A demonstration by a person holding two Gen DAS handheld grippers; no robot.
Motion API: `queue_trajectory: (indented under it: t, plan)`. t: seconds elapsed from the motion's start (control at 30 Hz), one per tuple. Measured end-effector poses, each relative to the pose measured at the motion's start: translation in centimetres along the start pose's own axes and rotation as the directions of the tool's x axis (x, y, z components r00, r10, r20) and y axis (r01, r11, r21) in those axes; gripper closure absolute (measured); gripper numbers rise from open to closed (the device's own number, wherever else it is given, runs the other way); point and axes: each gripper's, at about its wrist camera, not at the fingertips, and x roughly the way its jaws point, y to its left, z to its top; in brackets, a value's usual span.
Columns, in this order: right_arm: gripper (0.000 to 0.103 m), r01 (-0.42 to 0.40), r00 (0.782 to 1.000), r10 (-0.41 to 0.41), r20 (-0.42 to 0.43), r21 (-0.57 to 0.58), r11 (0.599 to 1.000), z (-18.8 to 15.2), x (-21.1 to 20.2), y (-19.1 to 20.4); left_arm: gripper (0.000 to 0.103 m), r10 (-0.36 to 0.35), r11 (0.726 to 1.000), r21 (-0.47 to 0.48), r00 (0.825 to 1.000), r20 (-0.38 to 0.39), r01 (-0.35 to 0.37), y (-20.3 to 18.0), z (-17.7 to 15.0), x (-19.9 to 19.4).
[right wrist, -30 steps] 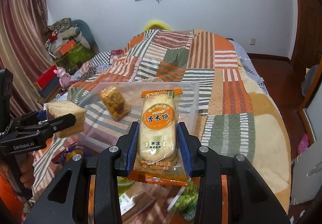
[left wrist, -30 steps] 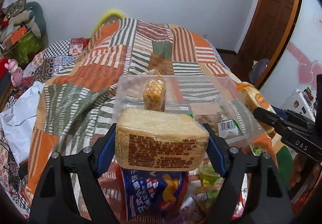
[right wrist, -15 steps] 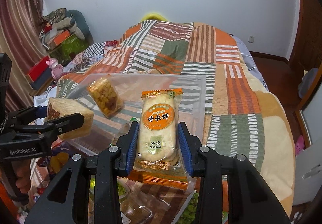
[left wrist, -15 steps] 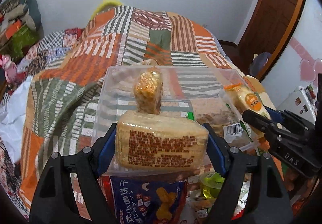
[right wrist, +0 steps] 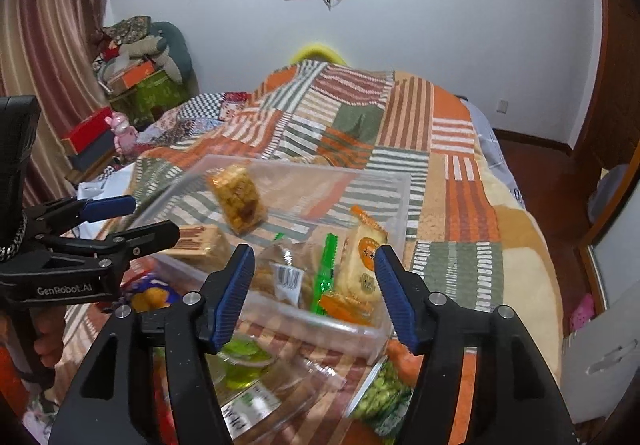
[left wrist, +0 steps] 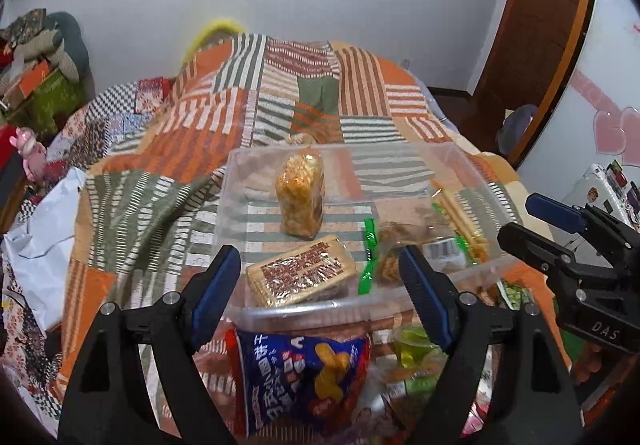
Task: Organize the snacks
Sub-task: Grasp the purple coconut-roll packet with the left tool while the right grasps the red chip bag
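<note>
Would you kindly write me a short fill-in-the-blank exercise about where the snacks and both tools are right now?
1. The tan wafer pack lies inside the clear ____.
2. The left tool holds ____.
3. The right tool has just been opening; the orange-labelled rice cracker now rests in the bin's ____ corner, seen from that tool.
4. The blue snack bag lies ____ the bin.

Missing words: bin; nothing; near right; outside

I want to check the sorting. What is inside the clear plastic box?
Inside the clear plastic box: a yellow puffed-snack pack, a beige wafer pack, a green-edged clear pack, and an orange-labelled rice cracker. Anything beneath them is hidden.
</note>
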Motion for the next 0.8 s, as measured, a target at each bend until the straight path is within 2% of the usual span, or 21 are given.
queue_trajectory:
  t: [0.17, 0.47, 0.8]
  plan:
    - [0.036, -0.034, 0.999, 0.034, 0.031, -0.009, 0.999, -0.6, -2.2, 1.3, 0.019, 0.0, 1.0, -0.008, 0.999, 0.046, 0.001, 0.3, -0.6, -3.0]
    - [0.03, -0.111, 0.993, 0.112, 0.031, -0.028, 0.993, -2.7, -4.3, 4.0, 0.016, 0.014, 0.999, -0.045, 0.995, 0.103, -0.009, 1.4, -2.7, -7.9]
    - [0.027, -0.164, 0.986, 0.161, -0.05, -0.077, 0.983, -6.2, -3.5, 7.4, 0.015, 0.049, 0.997, -0.06, 0.997, 0.066, -0.045, 3.1, -6.9, -9.7]
